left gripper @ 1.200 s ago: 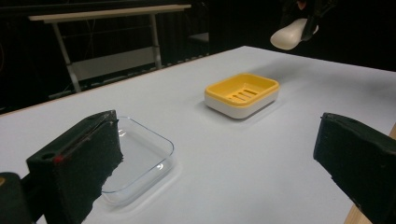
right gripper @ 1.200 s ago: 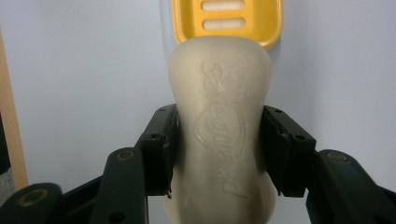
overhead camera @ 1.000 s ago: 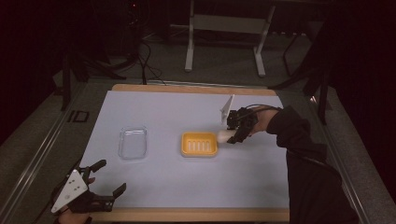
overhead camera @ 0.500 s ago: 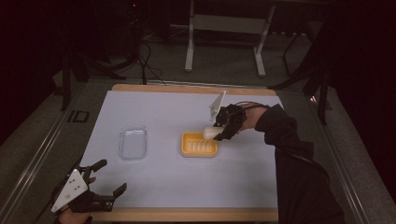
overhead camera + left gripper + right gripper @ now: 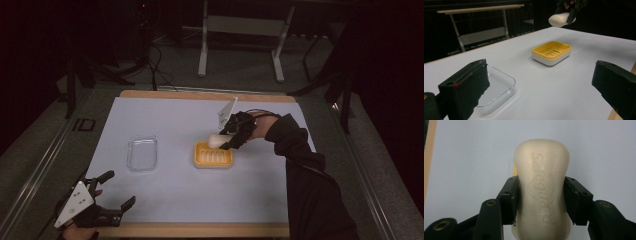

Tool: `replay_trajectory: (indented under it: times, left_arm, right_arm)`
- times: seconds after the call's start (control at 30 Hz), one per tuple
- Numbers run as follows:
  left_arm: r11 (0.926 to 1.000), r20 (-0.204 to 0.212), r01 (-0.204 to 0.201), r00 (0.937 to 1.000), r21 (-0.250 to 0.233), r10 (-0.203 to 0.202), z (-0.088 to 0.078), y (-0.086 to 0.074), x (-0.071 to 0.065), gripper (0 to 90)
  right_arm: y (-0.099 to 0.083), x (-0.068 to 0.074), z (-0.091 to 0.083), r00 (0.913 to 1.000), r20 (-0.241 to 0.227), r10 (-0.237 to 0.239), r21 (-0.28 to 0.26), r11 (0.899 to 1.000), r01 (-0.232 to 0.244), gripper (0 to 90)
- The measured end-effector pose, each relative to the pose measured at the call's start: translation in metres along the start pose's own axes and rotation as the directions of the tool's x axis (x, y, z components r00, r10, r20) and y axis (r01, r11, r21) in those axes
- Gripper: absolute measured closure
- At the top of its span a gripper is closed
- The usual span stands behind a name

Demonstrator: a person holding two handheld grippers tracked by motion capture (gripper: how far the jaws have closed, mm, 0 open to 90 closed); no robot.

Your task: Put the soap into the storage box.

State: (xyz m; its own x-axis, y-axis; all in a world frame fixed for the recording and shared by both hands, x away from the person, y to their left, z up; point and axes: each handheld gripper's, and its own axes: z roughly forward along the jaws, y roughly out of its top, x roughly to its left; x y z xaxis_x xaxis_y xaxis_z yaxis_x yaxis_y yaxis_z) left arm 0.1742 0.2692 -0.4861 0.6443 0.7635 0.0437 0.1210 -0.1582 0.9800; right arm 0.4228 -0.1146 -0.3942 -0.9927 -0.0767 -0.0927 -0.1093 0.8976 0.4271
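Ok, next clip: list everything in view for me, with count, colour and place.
bar of soap: 1, cream-white, clamped in the right hand-held gripper, in the air above the far edge of the soap dish
soap dish: 1, yellow tray on a white base, middle of the table
glass dish: 1, clear, left of the soap dish, nothing in it
table: 1, pale blue top with a wooden edge
metal frame: 1, grey, on the floor beyond the table
right hand-held gripper: 1, black, shut on the soap
left hand-held gripper: 1, black, jaws open, near left corner of the table
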Motion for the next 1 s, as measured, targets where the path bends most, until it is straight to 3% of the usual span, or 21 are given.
replay_trajectory:
  times: [0.23,0.7,1.0]
  left_arm:
    - [1.0000,0.004,-0.004,1.0000,0.002,0.004,0.000,0.000,0.000,1.2]
    - [1.0000,0.009,-0.005,0.9999,0.002,0.005,0.000,0.000,0.000,1.1]
    - [1.0000,0.013,-0.006,0.9999,0.004,0.006,0.000,0.000,0.000,1.1]
  right_arm:
    - [-0.001,-0.002,0.025,0.9997,-0.026,-0.006,-0.039,0.999,0.005,49.2]
    - [-0.013,-0.008,0.071,0.9982,-0.060,0.006,-0.010,1.000,-0.007,49.2]
    - [-0.020,-0.011,0.091,0.9986,-0.053,0.004,0.016,1.000,-0.003,49.2]
